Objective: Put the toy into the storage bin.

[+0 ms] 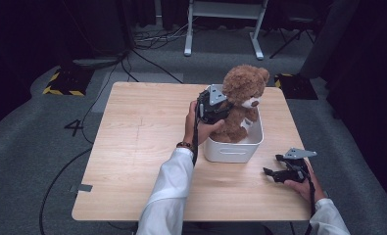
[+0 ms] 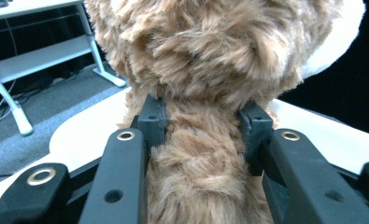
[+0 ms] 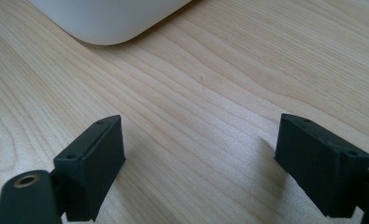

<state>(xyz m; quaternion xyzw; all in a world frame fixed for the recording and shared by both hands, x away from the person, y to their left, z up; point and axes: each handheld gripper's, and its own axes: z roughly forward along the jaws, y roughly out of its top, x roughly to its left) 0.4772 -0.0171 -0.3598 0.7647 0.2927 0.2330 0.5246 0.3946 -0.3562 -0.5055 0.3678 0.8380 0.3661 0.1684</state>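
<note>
Fingers of the left gripper were seen pressed into the fur on either side of the teddy bear, just under its head; the plush bulged between the two pads, so the grip was judged closed on the bear's neck or upper back. Beyond the fingertips the back of the bear's head was seen; below them, its body ran down between the black jaws.

From above, the bear was noted upright, its lower body inside the white bin, head and shoulders above the rim. Whether it was being lowered in or drawn out could not be told from this moment alone.

The right gripper was recorded resting low over the wooden table, well apart from the bear. Its fingers stood wide apart with nothing between them, bare wood grain ahead, and a rounded corner of the bin farther off past the left fingertip.

Notes on doing the step well:
- Pressure was judged best kept even, since plush compresses and can slide between the pads.
- Travel was judged best kept vertical, so the legs stay clear of the bin walls.
- The bin looked light; if it drags with the bear, steadying its near wall with the idle right fingers was thought wise.
</note>
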